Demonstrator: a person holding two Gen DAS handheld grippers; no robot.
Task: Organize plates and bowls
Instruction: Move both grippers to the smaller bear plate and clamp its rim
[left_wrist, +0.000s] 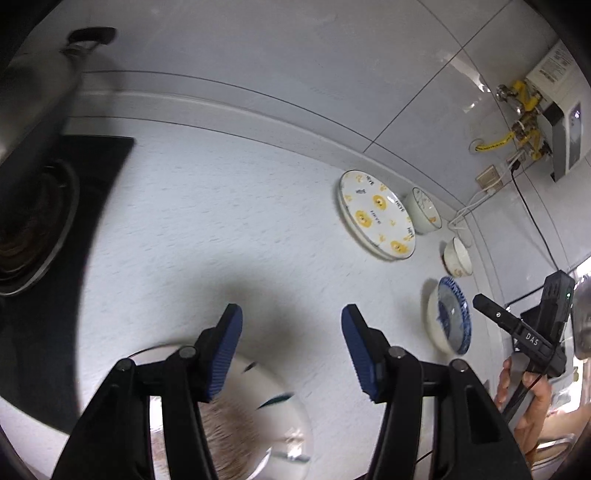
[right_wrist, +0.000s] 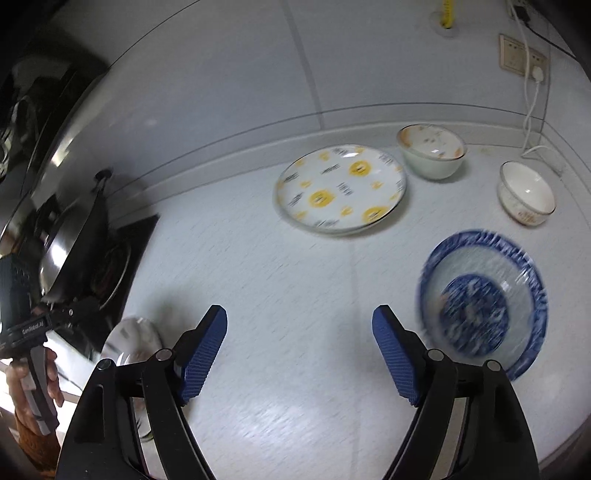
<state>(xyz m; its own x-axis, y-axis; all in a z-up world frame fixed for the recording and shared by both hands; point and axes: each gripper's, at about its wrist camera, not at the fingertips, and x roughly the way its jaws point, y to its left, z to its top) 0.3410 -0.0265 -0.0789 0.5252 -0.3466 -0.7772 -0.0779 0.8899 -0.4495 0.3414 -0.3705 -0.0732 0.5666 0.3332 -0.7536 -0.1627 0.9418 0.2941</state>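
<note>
A white plate with yellow faces (right_wrist: 340, 188) lies at the back of the counter, also in the left wrist view (left_wrist: 376, 215). Behind it stands a pale bowl (right_wrist: 431, 150) (left_wrist: 424, 211). A small white bowl (right_wrist: 526, 193) (left_wrist: 458, 257) sits to the right. A blue-patterned bowl (right_wrist: 484, 299) (left_wrist: 448, 314) sits right of my right gripper (right_wrist: 300, 330), which is open and empty. My left gripper (left_wrist: 291, 326) is open and empty above a white plate with a brown pattern (left_wrist: 258, 413), which also shows in the right wrist view (right_wrist: 131, 338).
A black gas hob (left_wrist: 55, 221) with a steel pan (right_wrist: 74, 236) lies at the left. A wall socket (right_wrist: 521, 59) with white cable is at the back right. Pale counter (right_wrist: 295, 277) lies between the grippers and the dishes.
</note>
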